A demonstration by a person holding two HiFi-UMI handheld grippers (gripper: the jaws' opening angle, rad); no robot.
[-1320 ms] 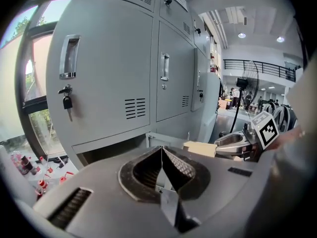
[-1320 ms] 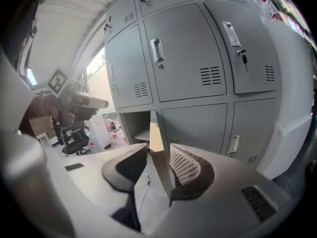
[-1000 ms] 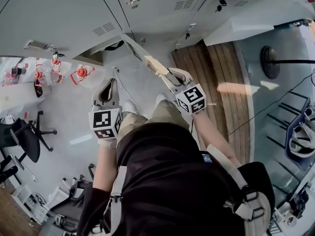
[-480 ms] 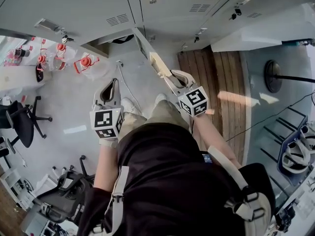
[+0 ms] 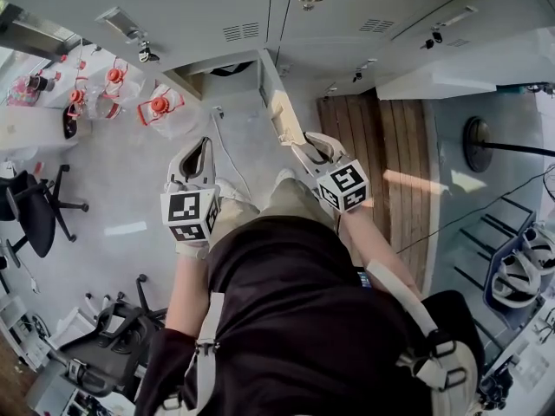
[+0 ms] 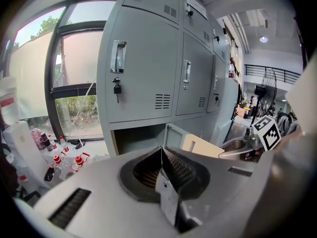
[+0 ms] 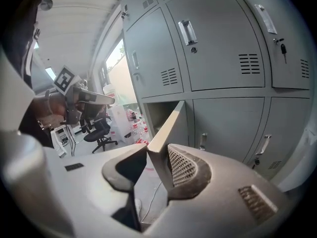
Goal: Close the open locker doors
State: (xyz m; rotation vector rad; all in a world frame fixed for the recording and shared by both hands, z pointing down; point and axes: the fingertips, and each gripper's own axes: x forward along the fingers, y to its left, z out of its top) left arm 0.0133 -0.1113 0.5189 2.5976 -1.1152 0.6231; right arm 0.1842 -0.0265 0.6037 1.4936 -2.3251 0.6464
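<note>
A row of grey lockers runs across the top of the head view. One bottom locker door stands open, swung out from its dark compartment. My right gripper has the door's free edge between its jaws. The jaws have just been opening, and both pads still lie against the door. My left gripper hangs left of the door, shut and empty, pointing at the open compartment. In the left gripper view its jaws meet with nothing between them.
Clear bottles with red caps stand on the floor left of the open locker. Office chairs sit at the far left. A wooden floor strip and a fan's round base lie to the right. A cable trails over the floor.
Both grippers have shifted sideways along the lockers, the right one keeping the door's edge between its jaws. The left gripper stays shut.
</note>
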